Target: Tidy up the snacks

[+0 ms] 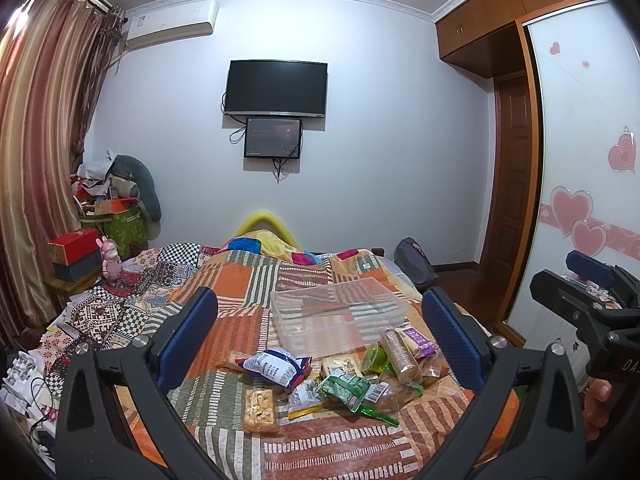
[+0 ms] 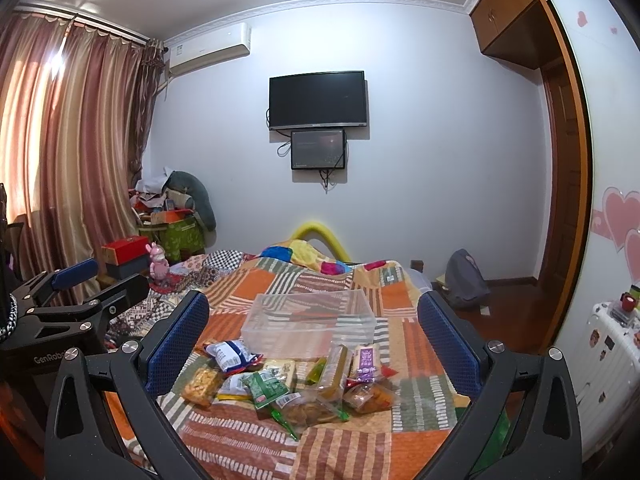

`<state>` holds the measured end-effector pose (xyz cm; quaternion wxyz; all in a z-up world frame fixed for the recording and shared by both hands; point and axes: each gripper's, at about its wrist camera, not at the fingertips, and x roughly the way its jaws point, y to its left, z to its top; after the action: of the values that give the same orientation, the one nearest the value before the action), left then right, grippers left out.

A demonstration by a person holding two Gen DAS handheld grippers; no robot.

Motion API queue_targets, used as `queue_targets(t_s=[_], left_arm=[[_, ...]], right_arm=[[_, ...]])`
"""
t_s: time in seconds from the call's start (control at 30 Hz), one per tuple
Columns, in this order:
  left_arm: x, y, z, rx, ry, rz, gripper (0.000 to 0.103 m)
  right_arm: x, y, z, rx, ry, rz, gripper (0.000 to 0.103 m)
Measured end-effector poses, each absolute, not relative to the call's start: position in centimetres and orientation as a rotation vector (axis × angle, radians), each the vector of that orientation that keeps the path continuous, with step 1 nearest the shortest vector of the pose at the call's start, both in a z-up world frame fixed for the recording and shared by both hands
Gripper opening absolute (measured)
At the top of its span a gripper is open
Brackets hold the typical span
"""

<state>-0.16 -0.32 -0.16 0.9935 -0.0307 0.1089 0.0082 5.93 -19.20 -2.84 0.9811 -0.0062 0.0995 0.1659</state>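
- Clear plastic bin (image 1: pixel 338 312) sits open-topped on the patchwork bedspread (image 1: pixel 236 280), apparently empty; likely staged as the destination for the snacks.
- Snack pile (image 1: pixel 332 376) lies loose on the spread at the bin's 6 o'clock edge, touching or just beside its near wall. Placement looks deliberate: short carry from pile to bin.
- Blue-and-white bag (image 1: pixel 272 366) sits at the pile's 9 o'clock side; cracker packet (image 1: pixel 260 410) at about 7 o'clock, slightly apart from the rest; green wrapper (image 1: pixel 352 394) near centre; purple-labelled packet (image 1: pixel 418 340) at 2 o'clock, leaning against neighbours.
- Left gripper (image 1: pixel 320 336): jaws wide apart, nothing between them, held above the bed and framing the pile. Judged a pre-grasp stance.
- Right gripper (image 2: pixel 316 344): jaws likewise wide apart and empty, hovering over the same pile, bin at 12 o'clock ahead.
- Both grippers are held side by side, well clear of the snacks; no contact visible.
- Judgement: sorting not begun. The outlying cracker packet looks the easiest first pick; overlapped wrappers at centre may drag neighbours.
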Motion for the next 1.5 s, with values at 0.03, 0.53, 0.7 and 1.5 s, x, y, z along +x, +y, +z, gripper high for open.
queue_targets(t_s=[0.03, 0.53, 0.7, 1.5], left_arm=[[-0.2, -0.3, -0.2, -0.061, 0.218, 0.017, 0.103], [-0.1, -0.6, -0.3, -0.054, 0.213, 0.028, 0.103], [-0.1, -0.5, -0.3, -0.054, 0.213, 0.026, 0.103], [1.6, 0.1, -1.6, -0.054, 0.269, -0.004, 0.09]], right_arm=[[5.9, -19.2, -2.8, -0.012, 0.2, 0.334, 0.103], [5.9, -19.2, -2.7, -0.012, 0.201, 0.339, 0.103], [5.9, -19.2, -2.7, -0.012, 0.201, 0.339, 0.103], [7.6, -18.9, -4.3, 0.0, 0.261, 0.331, 0.1]])
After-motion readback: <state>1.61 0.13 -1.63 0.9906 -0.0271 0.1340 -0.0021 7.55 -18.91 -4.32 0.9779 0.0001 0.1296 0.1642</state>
